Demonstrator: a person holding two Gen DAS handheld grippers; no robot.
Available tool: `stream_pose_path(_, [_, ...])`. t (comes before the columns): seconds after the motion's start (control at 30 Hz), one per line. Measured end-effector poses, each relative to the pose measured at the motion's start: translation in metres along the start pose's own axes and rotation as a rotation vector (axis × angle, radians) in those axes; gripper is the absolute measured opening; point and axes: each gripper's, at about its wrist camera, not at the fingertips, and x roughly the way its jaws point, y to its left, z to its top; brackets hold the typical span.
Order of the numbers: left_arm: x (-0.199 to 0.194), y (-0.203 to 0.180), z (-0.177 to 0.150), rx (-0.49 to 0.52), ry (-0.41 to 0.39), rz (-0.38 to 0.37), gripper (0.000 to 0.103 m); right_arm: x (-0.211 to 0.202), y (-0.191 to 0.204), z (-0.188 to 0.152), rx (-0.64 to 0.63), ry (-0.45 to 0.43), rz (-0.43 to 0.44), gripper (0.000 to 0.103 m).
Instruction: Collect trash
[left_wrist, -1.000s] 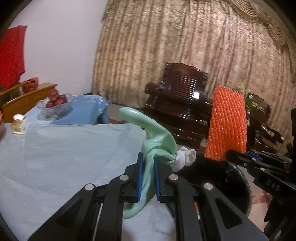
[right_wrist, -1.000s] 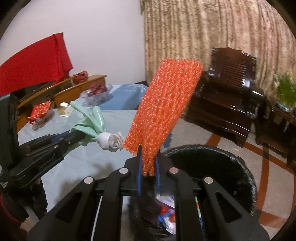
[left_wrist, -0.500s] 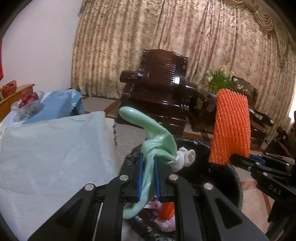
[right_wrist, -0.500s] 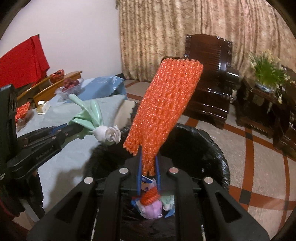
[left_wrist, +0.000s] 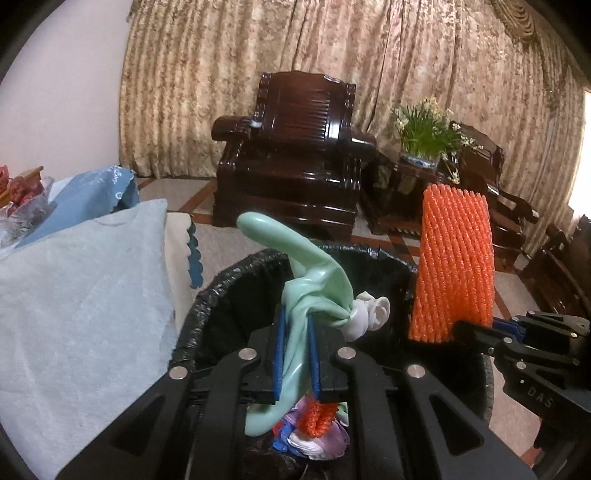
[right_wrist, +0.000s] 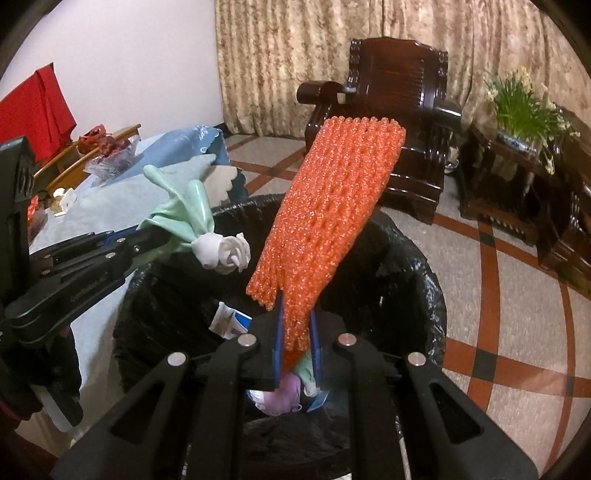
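While above the black-lined bin, left claw clamps green balloon; right claw clamps orange foam net.

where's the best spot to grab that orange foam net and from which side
Grip the orange foam net at its narrow lower end, coming from below along its length. It is a soft flattened sleeve that widens upward; the right gripper holds it exactly there, above the bin.

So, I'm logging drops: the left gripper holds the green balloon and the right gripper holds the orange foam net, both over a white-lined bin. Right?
Nearly. The bin has a black liner, not white, as the right wrist view shows. The rest stands: the left gripper is shut on the green balloon, and the right gripper on the orange foam net, both over it.
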Motion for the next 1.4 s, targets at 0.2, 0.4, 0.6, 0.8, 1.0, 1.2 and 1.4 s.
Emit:
stream_pose_path(0.2, [0.008, 0.003, -0.006, -0.016, 0.035, -0.012, 0.015, 0.007, -0.007, -0.003, 0.004, 0.014, -0.020, 0.025])
stream_pose_path(0.4, [0.008, 0.009, -0.006, -0.046, 0.052, -0.018, 0.032, 0.009, -0.012, -0.006, 0.014, 0.016, -0.032, 0.046])
stream_pose_path(0.6, [0.003, 0.018, -0.007, -0.072, 0.052, -0.011, 0.053, 0.006, -0.012, -0.008, 0.026, 0.009, -0.041, 0.072])
stream_pose_path(0.8, [-0.002, 0.019, -0.005, -0.061, 0.052, 0.004, 0.070, -0.004, -0.011, -0.007, 0.038, -0.020, -0.043, 0.082])
stream_pose_path(1.0, [-0.007, 0.019, -0.004, -0.057, 0.040, 0.009, 0.071, -0.008, -0.010, -0.005, 0.042, -0.029, -0.038, 0.082])
stream_pose_path(1.2, [-0.016, 0.020, -0.002, -0.052, 0.015, 0.019, 0.071, -0.013, -0.006, -0.002, 0.039, -0.044, -0.030, 0.082])
stream_pose_path(1.4, [-0.031, 0.023, -0.001, -0.049, -0.009, 0.032, 0.077, -0.022, 0.000, 0.001, 0.051, -0.063, -0.006, 0.087])
